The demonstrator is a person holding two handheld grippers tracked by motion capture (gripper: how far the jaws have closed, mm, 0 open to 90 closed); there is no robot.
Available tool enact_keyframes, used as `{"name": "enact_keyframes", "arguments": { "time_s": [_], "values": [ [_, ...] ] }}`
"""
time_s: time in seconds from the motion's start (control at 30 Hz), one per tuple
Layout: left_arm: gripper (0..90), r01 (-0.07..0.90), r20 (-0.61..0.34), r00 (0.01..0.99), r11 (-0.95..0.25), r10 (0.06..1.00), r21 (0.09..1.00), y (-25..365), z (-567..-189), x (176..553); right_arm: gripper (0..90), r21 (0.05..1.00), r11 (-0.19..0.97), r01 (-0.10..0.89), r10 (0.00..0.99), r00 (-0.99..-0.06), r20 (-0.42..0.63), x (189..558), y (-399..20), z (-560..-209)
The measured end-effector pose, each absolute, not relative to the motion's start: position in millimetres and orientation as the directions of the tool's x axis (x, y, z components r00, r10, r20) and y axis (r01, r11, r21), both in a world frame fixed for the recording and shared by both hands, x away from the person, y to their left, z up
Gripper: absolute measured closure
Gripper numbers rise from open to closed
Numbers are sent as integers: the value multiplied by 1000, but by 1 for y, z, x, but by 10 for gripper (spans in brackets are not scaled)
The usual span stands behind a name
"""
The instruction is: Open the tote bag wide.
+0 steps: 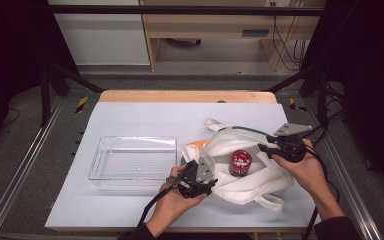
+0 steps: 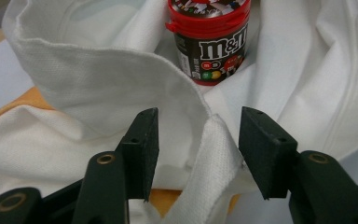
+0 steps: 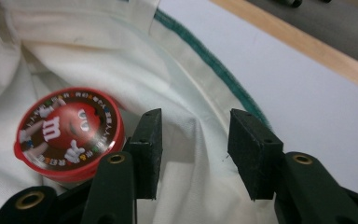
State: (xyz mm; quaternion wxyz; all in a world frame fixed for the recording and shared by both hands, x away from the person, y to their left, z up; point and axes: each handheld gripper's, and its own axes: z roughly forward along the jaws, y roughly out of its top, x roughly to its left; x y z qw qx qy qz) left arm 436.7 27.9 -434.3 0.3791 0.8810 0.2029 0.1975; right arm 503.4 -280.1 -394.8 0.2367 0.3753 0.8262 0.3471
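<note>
A white canvas tote bag (image 1: 252,167) lies slumped on the pale table mat (image 1: 145,117), at about four o'clock from the mat's middle, and a red-lidded M&M's candy tub (image 1: 240,162) stands upright in its open mouth. At nine o'clock from the bag sits an empty clear plastic tray (image 1: 132,157), just beside it, probably where the tub is meant to go. Something orange (image 1: 200,145) peeks from under the bag at its ten o'clock edge; what it is cannot be told.

The left gripper (image 1: 200,181) comes in at the bag's seven o'clock. In the left gripper view its jaws stand spread either side of a raised fold of the bag's hem (image 2: 205,154), the pads not yet pressing on the cloth. The right gripper (image 1: 272,149) is at the bag's two o'clock, and in the right gripper view its jaws are likewise spread over the green-trimmed rim (image 3: 205,121), with cloth between them but no pinch.

Taking opposite edges like this looks meant to hold the mouth wide so the tub (image 3: 70,133) sits free to be lifted.
</note>
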Motion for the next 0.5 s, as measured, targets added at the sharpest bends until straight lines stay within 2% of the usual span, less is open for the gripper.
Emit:
{"name": "enact_keyframes", "arguments": {
  "time_s": [0.1, 0.13, 0.2, 0.37, 0.5],
  "values": [
    [598, 232, 146, 854, -616, 499, 753, 31, -437, 439, 595, 735, 481, 477, 790, -599, -128, 506, -282, -401],
    [635, 227, 138, 863, -617, 486, 754, 31, -438, 439, 643, 734, 483, 478, 789, -601, -129, 506, -282, -402],
    [694, 217, 142, 868, -621, 475, 753, 31, -439, 437, 680, 718, 492, 492, 783, -611, -117, 508, -285, -406],
    [758, 221, 136, 871, -623, 472, 750, 32, -441, 436, 667, 685, 512, 518, 780, -614, -119, 512, -285, -413],
    [786, 227, 129, 872, -623, 472, 749, 33, -444, 436, 836, 674, 511, 533, 786, -608, -115, 516, -284, -415]
  ]
}}
